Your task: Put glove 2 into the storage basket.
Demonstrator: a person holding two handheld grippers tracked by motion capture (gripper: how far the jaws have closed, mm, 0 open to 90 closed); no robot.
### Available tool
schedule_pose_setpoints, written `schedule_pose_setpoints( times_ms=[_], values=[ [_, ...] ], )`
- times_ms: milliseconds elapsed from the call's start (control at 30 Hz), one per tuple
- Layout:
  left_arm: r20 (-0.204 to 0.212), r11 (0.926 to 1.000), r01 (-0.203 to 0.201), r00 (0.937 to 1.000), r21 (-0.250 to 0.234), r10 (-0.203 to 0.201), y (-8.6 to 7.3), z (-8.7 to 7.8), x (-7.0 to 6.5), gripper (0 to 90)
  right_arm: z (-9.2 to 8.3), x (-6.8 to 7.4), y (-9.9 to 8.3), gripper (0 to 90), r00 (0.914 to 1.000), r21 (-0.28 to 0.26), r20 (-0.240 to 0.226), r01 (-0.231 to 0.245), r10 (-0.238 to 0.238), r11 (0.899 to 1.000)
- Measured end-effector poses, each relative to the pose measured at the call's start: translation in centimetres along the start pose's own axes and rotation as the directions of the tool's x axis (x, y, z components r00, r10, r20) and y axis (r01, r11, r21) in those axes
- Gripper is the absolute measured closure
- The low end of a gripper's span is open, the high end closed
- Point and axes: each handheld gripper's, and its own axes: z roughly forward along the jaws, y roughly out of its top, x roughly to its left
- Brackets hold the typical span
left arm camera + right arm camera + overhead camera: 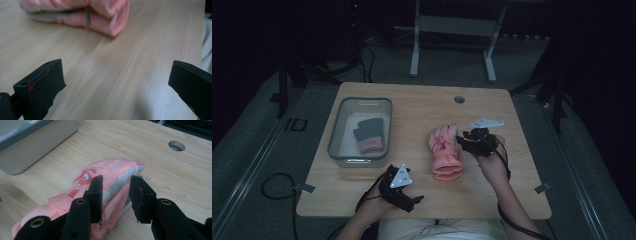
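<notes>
A light wooden desk [422,200] is seen from above in a dim room. A pink winter glove [445,151] lies flat near the middle of the desk, its fingers pointing away from the person and its cuff toward them. To the left sits a grey plastic bin [337,131] holding a dark grey glove with a pink cuff [369,135]. The right tool [468,139] is at the pink glove's finger end; in the right gripper view its two black jaws are partly open and straddle the grey edge of the glove's fingers, not closed on it. The left tool [412,197] rests near the desk's front edge, just below and left of the glove's cuff; in the left gripper view its jaws are spread wide over bare wood and hold nothing. A round hole [459,99] sits near the desk's far edge.
</notes>
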Motion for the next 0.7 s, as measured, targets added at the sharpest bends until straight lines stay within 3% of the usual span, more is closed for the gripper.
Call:
schedule_pose_setpoints(
  times_ms=[33, 167, 233, 333, 433, 500, 533, 600, 700],
  values=[
    [0.024, 0.999, 0.042, 0.9988, -0.017, -0.042, 0.5, -0.3, 0.2, 0.0, 0.0, -0.2, 0.0, 64.7, 1.0, -0.001, 0.001, 0.001, -0.001, 1.0],
    [0.067, 0.9908, 0.115, 0.9917, -0.072, -0.11, 2.1, -0.9, 0.6, 0.0, -0.3, -0.9, 0.0, 65.1, 0.9999, -0.01, -0.007, 0.007, -0.007, 1.0],
    [0.057, 0.9901, 0.117, 0.9919, -0.077, -0.113, 3.1, -0.9, 0.9, 0.0, -0.4, -1.1, 0.1, 65.0, 0.9997, -0.019, -0.014, 0.018, -0.019, 1.0],
    [0.036, 0.9939, 0.089, 0.9956, -0.066, -0.087, 4.6, -0.1, 1.3, 4.4, -0.2, -1.3, 0.2, 65.0, 0.9992, -0.042, -0.037, 0.015, -0.017, 0.999],
    [-0.02, 0.9973, 0.046, 0.9987, -0.056, -0.047, 6.2, 1.0, 1.5, 7.7, 0.4, -1.0, 0.3, 65.0, 0.999, -0.048, -0.044, 0.007, -0.009, 0.999],
    [-0.031, 0.9969, 0.04, 0.9986, -0.068, -0.042, 6.7, 1.2, 1.7, 13.8, 0.6, -0.8, 0.4, 65.0, 0.9989, -0.05, -0.046, 0.007, -0.009, 0.999],
    [-0.081, 0.9975, 0.03, 0.9961, -0.064, -0.035, 8.1, 1.7, 2.2, 13.8, 0.8, -0.6, 0.5, 65.0, 0.9989, -0.05, -0.045, 0.014, -0.016, 0.999],
    [-0.142, 0.9981, 0.015, 0.9896, -0.059, -0.023, 9.2, 2.0, 2.7, 19.3, 1.9, 0.2, 0.7, 63.9, 0.9978, -0.034, -0.06, 0.027, -0.029, 0.999],
    [-0.171, 0.9948, 0.064, 0.9822, -0.079, -0.077, 10.3, 2.2, 4.1, 29.3, 2.9, 0.6, 0.8, 63.7, 0.9968, -0.021, -0.073, 0.03, -0.031, 0.999]
  ],
)
